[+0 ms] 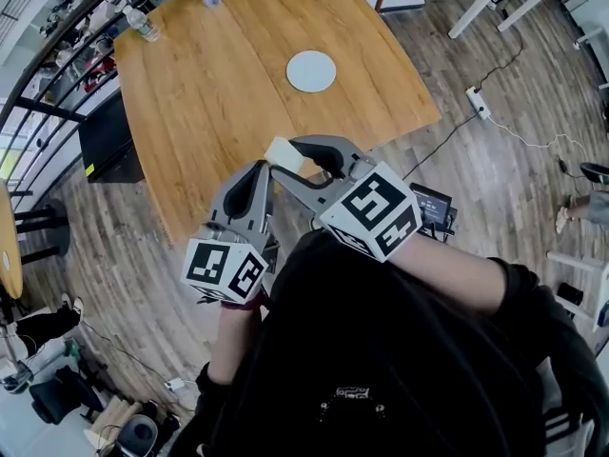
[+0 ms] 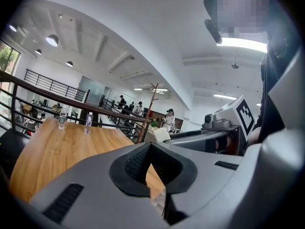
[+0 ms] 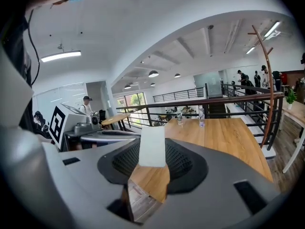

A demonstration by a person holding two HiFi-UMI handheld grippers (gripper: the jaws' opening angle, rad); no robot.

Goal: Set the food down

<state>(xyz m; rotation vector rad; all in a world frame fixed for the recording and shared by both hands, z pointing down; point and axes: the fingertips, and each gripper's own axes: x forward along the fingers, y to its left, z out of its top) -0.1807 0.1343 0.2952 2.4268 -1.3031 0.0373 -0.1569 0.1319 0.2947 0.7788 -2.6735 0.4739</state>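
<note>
Room: a tall, open hall with a white ceiling, round lamps and light strips. A dark railing [image 3: 224,99] runs past the far end of the surface, and the floor [image 1: 495,169] around it is wood plank.
Surface: a large wooden surface [image 1: 219,93] with a slanted right edge.
Food: the food [image 3: 152,146] is a pale cream rectangular slab. It stands upright between the right gripper's pads, in the air over the near part of the surface.
Right gripper: the right gripper [image 1: 288,156] is clenched on the food, with a pad pressing each flat side.
Left gripper: the left gripper [image 2: 150,148] is just left of the right one. Its jaw tips are together with nothing between them, and it is apart from the food.
Plate: a white plate [image 1: 311,70] lies farther along the surface, well apart from the food, with open wood between the two.
Bottles: two water bottles [image 1: 143,25] stand at the far left end, their labels too small to read.
Writing: the marker cubes [image 1: 371,209] carry black-and-white square patterns. Small print on the person's black top [image 1: 352,390] is too small to read.
Around: a power strip [image 1: 473,101] with its cable lies on the floor to the right. A black box [image 1: 109,141] sits against the surface's left side. A curved wooden coat stand [image 3: 268,80] rises at the right. People [image 2: 169,119] stand far off.
</note>
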